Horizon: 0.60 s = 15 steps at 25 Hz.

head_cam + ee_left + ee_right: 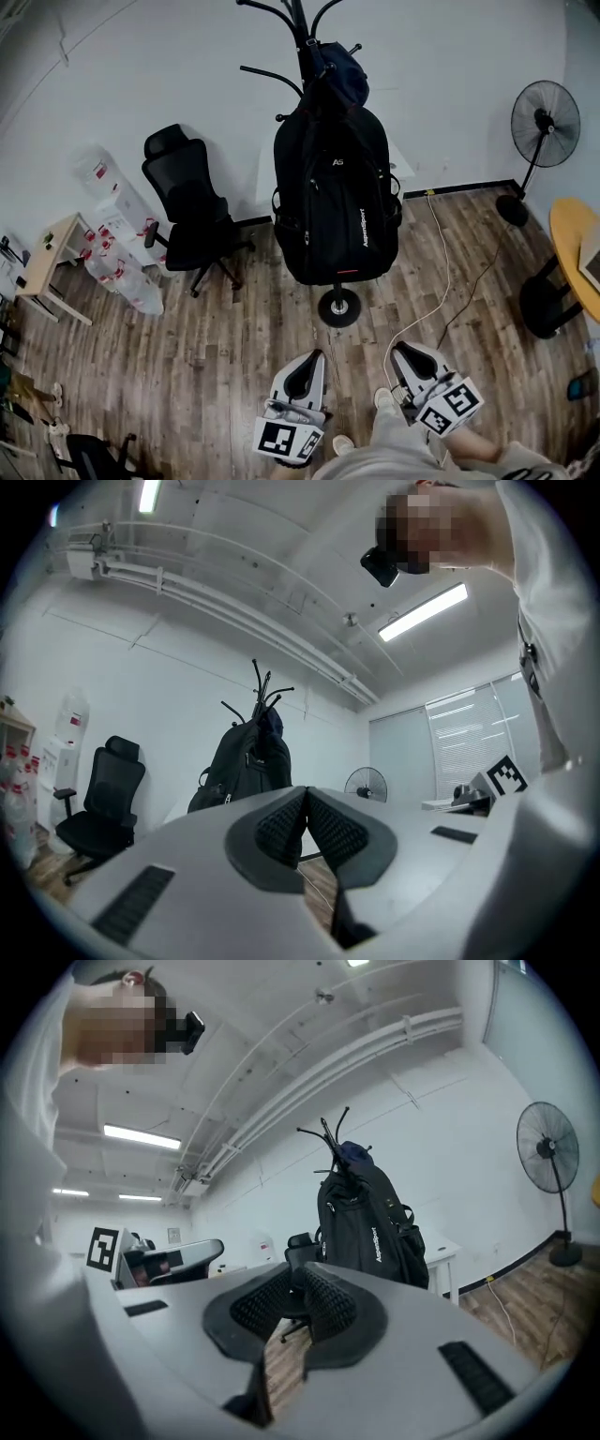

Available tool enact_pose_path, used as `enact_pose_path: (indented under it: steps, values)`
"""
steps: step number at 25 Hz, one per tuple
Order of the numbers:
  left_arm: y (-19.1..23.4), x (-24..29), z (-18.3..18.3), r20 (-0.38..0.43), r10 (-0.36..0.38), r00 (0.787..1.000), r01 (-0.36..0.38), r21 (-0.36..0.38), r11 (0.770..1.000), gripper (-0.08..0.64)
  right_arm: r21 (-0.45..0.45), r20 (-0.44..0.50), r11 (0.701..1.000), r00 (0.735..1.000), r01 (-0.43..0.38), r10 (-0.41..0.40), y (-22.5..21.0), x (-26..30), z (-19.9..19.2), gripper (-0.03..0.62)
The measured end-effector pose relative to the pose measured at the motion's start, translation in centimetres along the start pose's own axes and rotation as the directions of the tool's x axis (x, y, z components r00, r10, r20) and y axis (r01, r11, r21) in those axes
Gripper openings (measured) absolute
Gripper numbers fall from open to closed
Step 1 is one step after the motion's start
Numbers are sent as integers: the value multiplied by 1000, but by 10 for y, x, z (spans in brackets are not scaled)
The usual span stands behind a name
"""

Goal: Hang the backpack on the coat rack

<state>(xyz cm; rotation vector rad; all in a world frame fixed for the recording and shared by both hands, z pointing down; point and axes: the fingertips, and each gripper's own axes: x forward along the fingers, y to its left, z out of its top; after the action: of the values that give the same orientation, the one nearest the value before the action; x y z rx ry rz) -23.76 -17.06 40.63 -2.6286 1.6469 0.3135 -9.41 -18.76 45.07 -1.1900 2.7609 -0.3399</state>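
Observation:
A black backpack (333, 202) hangs upright from the hooks of a black coat rack (298, 21), covering most of the pole down to the round base (338, 307). Both grippers are low in the head view, well short of the rack and apart from the bag. My left gripper (312, 358) has its jaws together with nothing between them. My right gripper (405, 351) also looks shut and empty. The left gripper view has the backpack (240, 764) beyond the shut jaws (306, 795). In the right gripper view the backpack (371, 1227) hangs past the closed pads (298, 1277).
A black office chair (192, 211) stands left of the rack, beside white boxes (117, 230) and a small wooden table (45, 264). On the right are a floor fan (545, 114) and a round yellow table (568, 246). A white cable (442, 272) runs over the wood floor.

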Motion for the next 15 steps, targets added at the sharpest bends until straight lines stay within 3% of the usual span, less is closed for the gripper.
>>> enact_pose_path:
  steps: [9,15]
  values:
    - [-27,-49,-11,2,-44,999,44,-70,997,9,-49,8,989,990,143,-143,18,-80,-6,52]
    - [-47,-61,-12,2,-47,999,47,-80,996,9,-60,7,989,991,136,-136,20,-99,-7,52]
